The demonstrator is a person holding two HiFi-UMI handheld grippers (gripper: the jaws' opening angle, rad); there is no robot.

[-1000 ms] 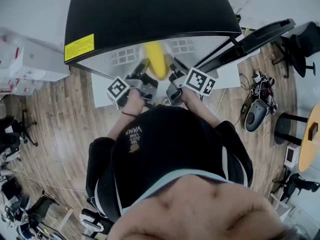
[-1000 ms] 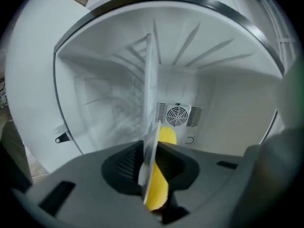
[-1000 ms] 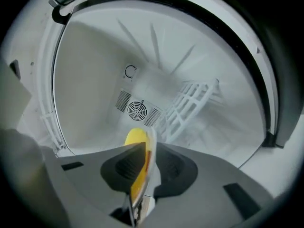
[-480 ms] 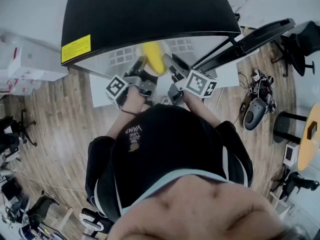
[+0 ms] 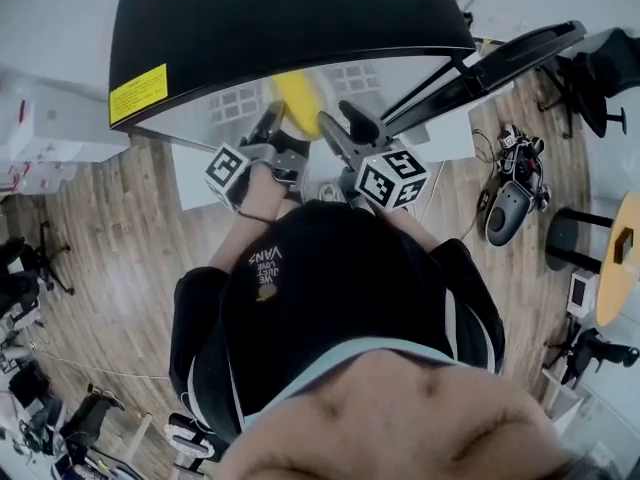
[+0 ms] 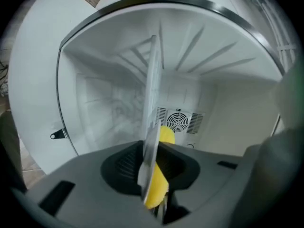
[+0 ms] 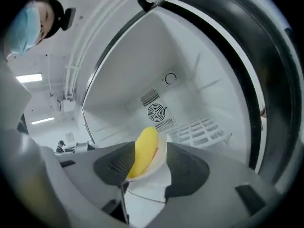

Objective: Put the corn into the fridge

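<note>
Now only the left gripper point(image 6: 151, 158) pinches the corn point(image 6: 159, 184), fingers closed, as the right gripper point(image 7: 151, 163) opens fingers around it, risking a tip-out.

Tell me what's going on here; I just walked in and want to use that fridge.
A person is reaching both grippers into the open fridge with corn on a white tray. The left gripper looks clamped on the tray and corn, which sit edge-on between its jaws. The right gripper is opening, its jaws apart on either side of the corn without pressing it. Whether the corn already rests on a shelf cannot be told.
</note>
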